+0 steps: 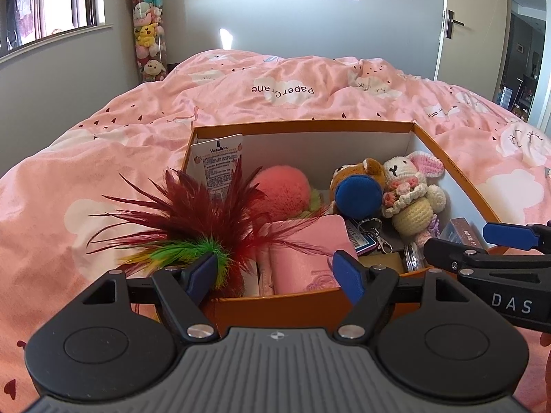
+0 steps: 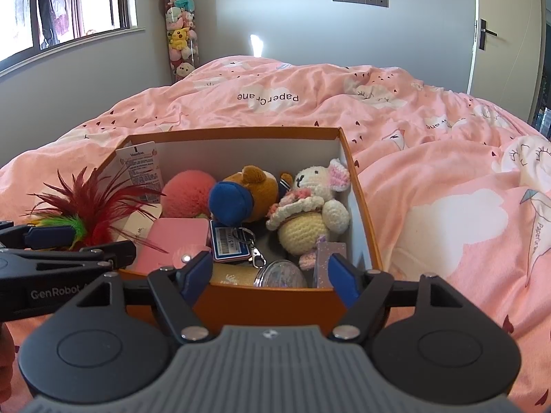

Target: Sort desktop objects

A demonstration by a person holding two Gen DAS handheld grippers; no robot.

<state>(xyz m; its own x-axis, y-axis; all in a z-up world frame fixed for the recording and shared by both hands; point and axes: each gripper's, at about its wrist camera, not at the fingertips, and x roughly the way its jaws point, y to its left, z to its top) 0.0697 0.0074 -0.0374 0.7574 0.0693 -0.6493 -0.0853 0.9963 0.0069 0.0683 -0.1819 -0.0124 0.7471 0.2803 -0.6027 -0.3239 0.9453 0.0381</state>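
From the left wrist view, the left hand-held gripper (image 1: pixel 277 277) hangs at the near edge of the orange box (image 1: pixel 303 124), which sits on the pink bed cover (image 1: pixel 103 144); its jaws stand wide with nothing between them, though the feather toy (image 1: pixel 193 216) lies just beside the left finger, spilling over the box's near-left corner. Inside the box are a Vaseline tube (image 1: pixel 218 163) leaning at the back left, a pink pompom (image 1: pixel 284 189), a pink case (image 1: pixel 306 254), a bear plush (image 1: pixel 358 186) and a crocheted bunny (image 1: pixel 411 194). The right hand-held gripper (image 1: pixel 482 241) shows at the right edge, over the box's near-right corner. From the right wrist view, the right hand-held gripper (image 2: pixel 270 277) is likewise wide and empty, poised over the near wall, with a key tag (image 2: pixel 230 242), a round clear lid (image 2: pixel 280 275) and a small purple box (image 2: pixel 329 254) just ahead of it. Nothing is gripped, so the step in hand looks like choosing an item. The next move likely calls for lowering one gripper onto a single item, perhaps the feather toy, and closing gently on its soft base without snagging its neighbours.
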